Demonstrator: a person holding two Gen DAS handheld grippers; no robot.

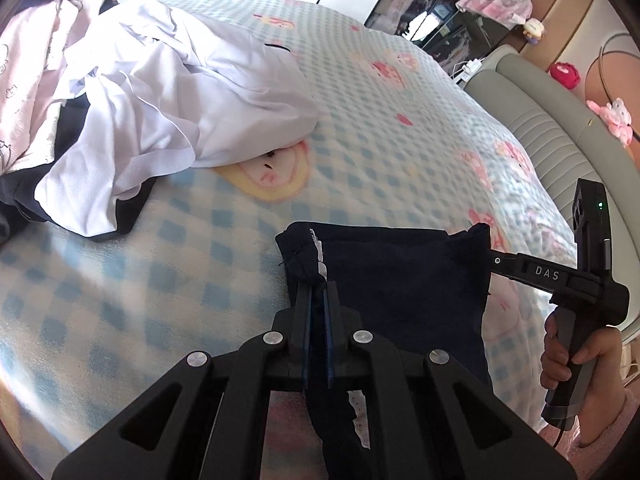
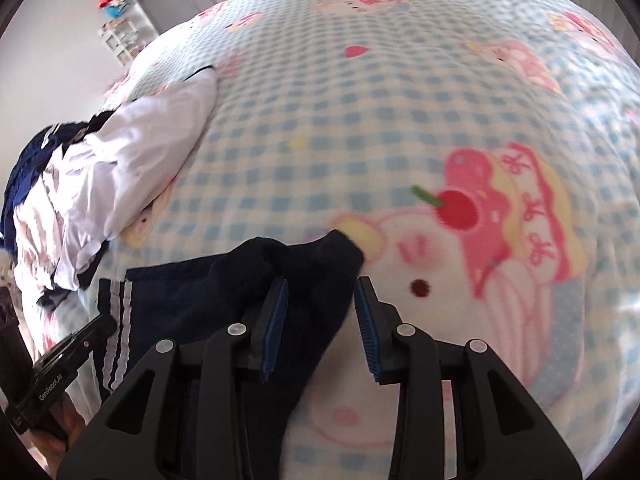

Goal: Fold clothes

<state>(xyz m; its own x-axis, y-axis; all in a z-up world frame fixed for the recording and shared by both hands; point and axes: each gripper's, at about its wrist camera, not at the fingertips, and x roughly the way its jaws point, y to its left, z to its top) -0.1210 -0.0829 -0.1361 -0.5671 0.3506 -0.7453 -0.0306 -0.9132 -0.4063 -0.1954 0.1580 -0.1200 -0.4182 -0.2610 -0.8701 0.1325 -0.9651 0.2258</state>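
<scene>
- My left gripper (image 1: 318, 292) is clenched on the near left corner of the dark navy folded garment with white side stripes (image 1: 400, 280); the cloth is pinched between the two blue pads and its tail hangs down beneath them.
- My right gripper (image 2: 320, 300) is released: its jaws stand apart, astride the garment's right-hand edge, with navy cloth lying between and under the left pad but nothing pinched.
- The navy garment lies on the blue-and-white checked blanket with pink cartoon prints (image 1: 380, 120), directly ahead of both tools and close to me. In the left wrist view it spans the gap between the two grippers, so its long axis runs left to right across my front; the white stripes mark the left end in the right wrist view.
- The right corner (image 2: 344, 240) points away from me, just beyond the right gripper's tips. I judge that the right gripper, being nearer, must close on this edge before any lift or fold.
- A crumpled white garment with dark trim (image 1: 180, 88) lies farther off to my left, well apart from the navy piece, on a heap of other clothes.
</scene>
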